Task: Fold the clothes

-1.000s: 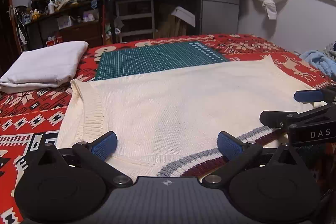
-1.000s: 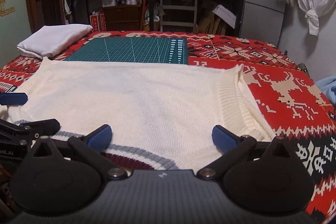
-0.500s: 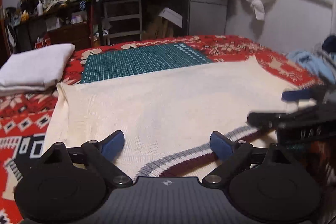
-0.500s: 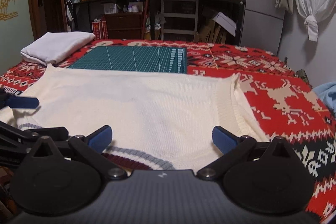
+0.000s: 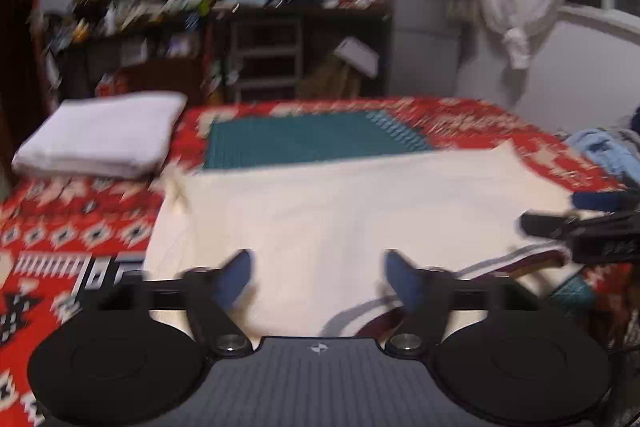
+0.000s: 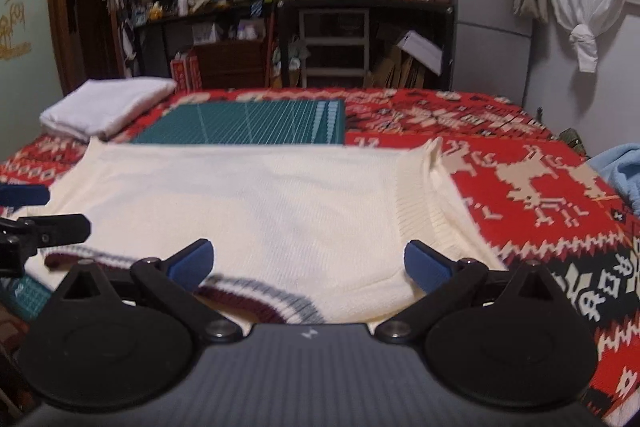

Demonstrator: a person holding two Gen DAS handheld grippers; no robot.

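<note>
A cream knitted sweater (image 5: 360,203) lies flat on the red patterned cloth, its maroon and grey striped neckline (image 6: 276,301) at the near edge. My left gripper (image 5: 318,273) hovers over the near left part of the sweater, open with its blue pads partly drawn in and nothing visibly pinched. This view is motion-blurred. My right gripper (image 6: 308,261) stands wide open over the sweater (image 6: 260,203) at its near right, by the ribbed armhole. Each gripper shows at the edge of the other's view: the right gripper (image 5: 580,223) and the left gripper (image 6: 40,223).
A folded white cloth (image 6: 108,105) sits at the far left of the bed. A green cutting mat (image 6: 256,119) lies beyond the sweater. A light blue garment (image 6: 620,171) is heaped at the right edge. Cluttered shelves, a fridge and a curtain stand behind.
The left gripper's pads have come closer together and its view has shifted and blurred with motion. The right gripper keeps the same wide opening and has barely moved.
</note>
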